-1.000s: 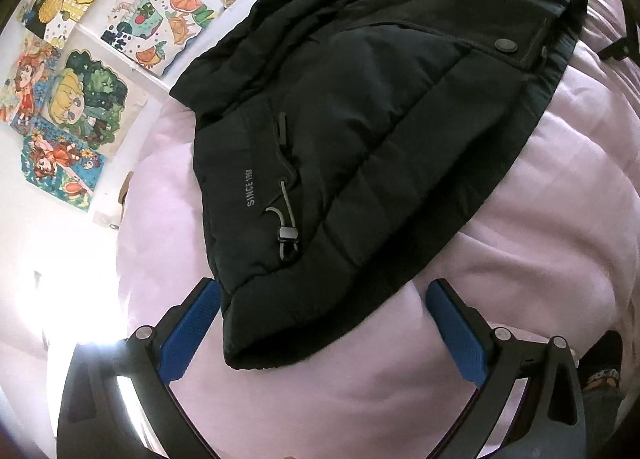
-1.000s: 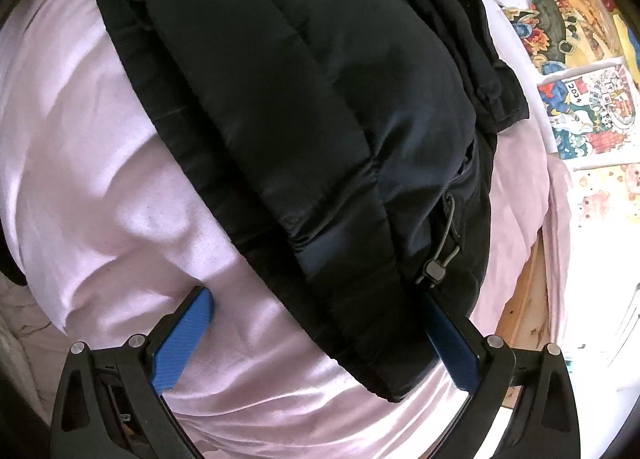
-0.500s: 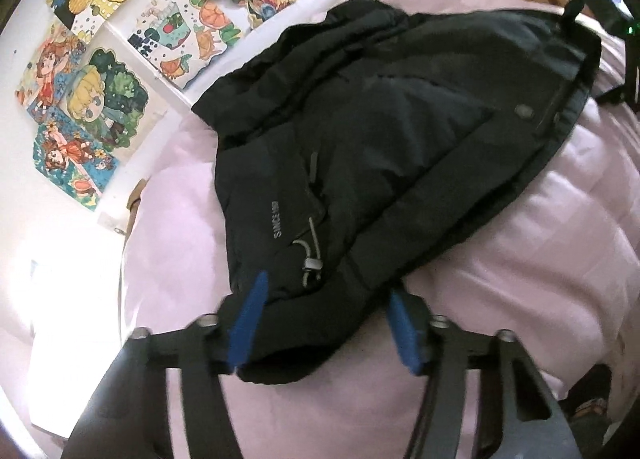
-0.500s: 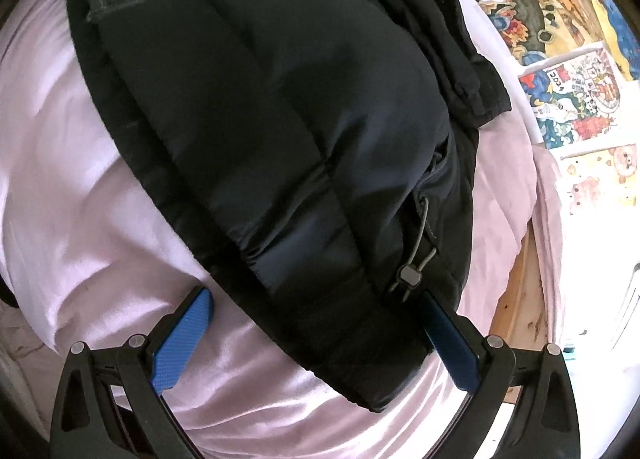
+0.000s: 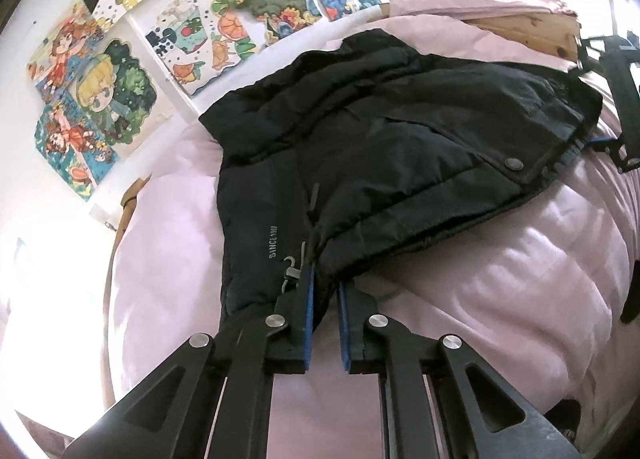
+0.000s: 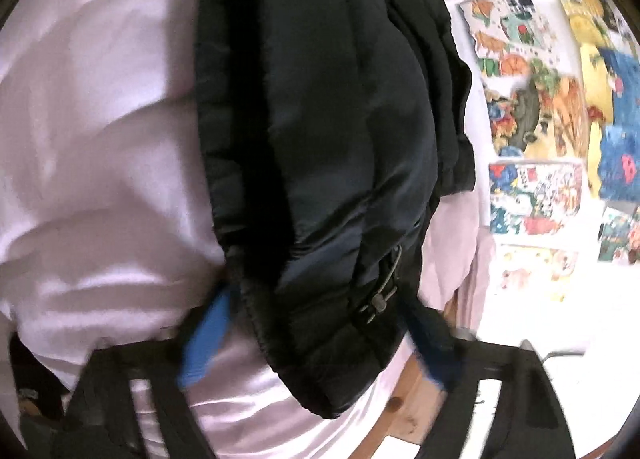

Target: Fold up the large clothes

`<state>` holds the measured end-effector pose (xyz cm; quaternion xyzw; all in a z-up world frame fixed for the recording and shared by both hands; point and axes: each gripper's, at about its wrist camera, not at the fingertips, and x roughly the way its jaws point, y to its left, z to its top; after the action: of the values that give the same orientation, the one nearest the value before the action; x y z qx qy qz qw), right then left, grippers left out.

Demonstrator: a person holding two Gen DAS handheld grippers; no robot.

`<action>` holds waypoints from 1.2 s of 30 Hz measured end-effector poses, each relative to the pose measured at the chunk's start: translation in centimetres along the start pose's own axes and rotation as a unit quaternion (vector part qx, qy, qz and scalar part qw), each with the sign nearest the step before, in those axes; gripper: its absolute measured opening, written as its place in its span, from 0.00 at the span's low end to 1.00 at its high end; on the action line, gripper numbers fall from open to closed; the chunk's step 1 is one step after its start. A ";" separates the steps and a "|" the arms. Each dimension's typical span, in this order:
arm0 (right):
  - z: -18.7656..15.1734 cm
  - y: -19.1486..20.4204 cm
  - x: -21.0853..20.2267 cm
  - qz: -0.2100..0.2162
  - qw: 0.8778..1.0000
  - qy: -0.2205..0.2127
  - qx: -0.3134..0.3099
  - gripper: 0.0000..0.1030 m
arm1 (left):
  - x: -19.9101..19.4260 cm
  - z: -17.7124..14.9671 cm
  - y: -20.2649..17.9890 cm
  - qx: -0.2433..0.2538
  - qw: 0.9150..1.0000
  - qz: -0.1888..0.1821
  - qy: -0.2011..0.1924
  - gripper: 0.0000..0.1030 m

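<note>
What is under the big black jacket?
The black jacket lies on a puffy pink quilt, which shows all around it. Whatever is beneath the jacket's middle is covered, so I cannot tell.

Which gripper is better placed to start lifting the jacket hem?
Left. The left gripper has just closed on the black puffer jacket's hem; the right gripper is mid-close, its blurred pads straddling the hem's other corner.

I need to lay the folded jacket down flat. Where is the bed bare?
Bare pink bedspread lies beside the black jacket, away from the wall, and a narrower strip lies between the jacket and the wall pictures. The middle is covered.
</note>
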<state>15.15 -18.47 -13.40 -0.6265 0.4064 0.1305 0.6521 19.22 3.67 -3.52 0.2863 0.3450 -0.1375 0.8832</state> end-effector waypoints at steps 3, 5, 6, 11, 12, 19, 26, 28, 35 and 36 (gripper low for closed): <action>-0.3 -0.3 0.0 -0.023 1.000 0.004 -0.001 0.39 | -0.6 0.4 0.2 -0.014 1.000 0.005 -0.008 0.08; -0.6 -1.2 -0.2 -0.027 1.000 0.002 0.013 0.34 | -1.0 0.5 0.6 -0.024 1.000 0.007 -0.014 0.08; -0.7 -1.7 -0.4 -0.027 0.999 -0.002 0.023 0.30 | -1.2 0.7 0.8 -0.029 0.999 0.008 -0.018 0.08; -1.0 -4.6 -2.5 -0.039 0.995 -0.034 0.081 0.10 | -2.0 1.1 1.6 -0.047 0.998 0.016 -0.031 0.07; -0.9 -5.0 -3.0 -0.040 0.994 -0.038 0.090 0.10 | -2.1 1.2 1.8 -0.052 0.998 0.014 -0.028 0.06; -1.7 -7.3 -5.8 -0.045 0.990 -0.064 0.119 0.05 | -4.4 2.1 1.7 -0.065 0.997 0.025 -0.020 0.04; -4.4 -7.0 -10.1 -0.023 0.992 -0.070 0.103 0.05 | -9.2 1.4 1.3 -0.051 0.999 -0.009 -0.005 0.03; -5.2 -7.0 -11.7 -0.019 0.992 -0.072 0.100 0.05 | -10.7 1.1 1.1 -0.051 0.998 -0.022 0.000 0.03; -7.6 -7.5 -17.3 -0.024 0.990 -0.090 0.101 0.05 | -16.3 0.2 1.0 -0.066 0.996 -0.049 -0.017 0.03; -7.6 -7.6 -17.7 -0.024 0.990 -0.092 0.107 0.05 | -16.5 0.3 1.1 -0.070 0.996 -0.049 -0.022 0.03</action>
<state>6.28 -20.88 5.21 -0.5483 0.3412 0.1279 0.7527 7.88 5.11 8.46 0.2037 0.3477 -0.1627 0.9006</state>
